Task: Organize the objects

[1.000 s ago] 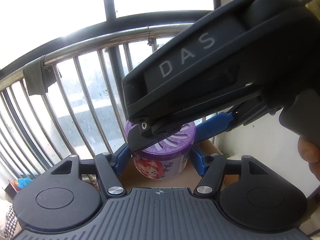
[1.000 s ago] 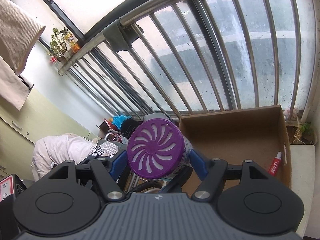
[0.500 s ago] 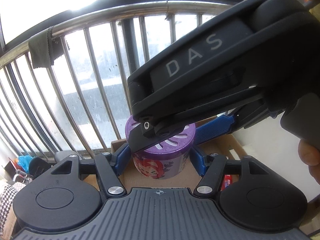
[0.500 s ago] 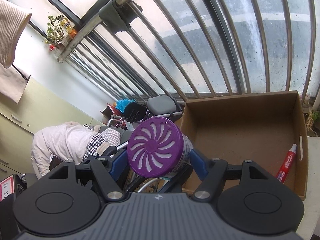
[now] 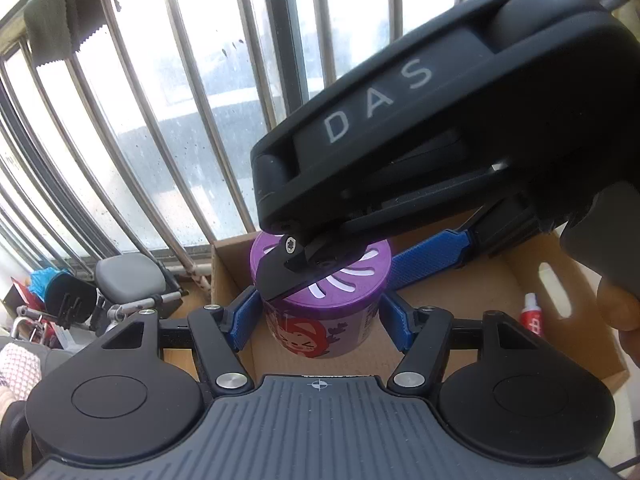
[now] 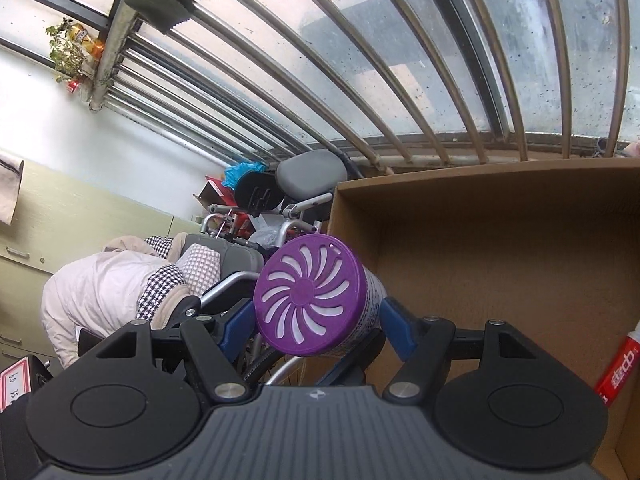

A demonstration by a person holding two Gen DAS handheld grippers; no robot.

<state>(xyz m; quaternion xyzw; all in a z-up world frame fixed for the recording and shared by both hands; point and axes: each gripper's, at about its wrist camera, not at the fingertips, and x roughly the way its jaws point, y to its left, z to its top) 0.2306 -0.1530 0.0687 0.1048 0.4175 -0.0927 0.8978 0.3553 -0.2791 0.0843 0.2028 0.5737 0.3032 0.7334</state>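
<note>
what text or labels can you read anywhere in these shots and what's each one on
"DAS": on the body of the right gripper, seen from the left wrist.
Red tube in the cardboard box: white characters, not clearly readable.
Purple canister: cartoon face on the label, its small print blurred.
Red-bordered tag: handwriting, illegible.

Occlusions, cardboard box (image 5: 472,300) as reference

Purple can (image 5: 320,304) lid half masked by right gripper (image 5: 384,268); red tube (image 6: 618,364) in box cropped at right edge, lettering unreadable.
</note>
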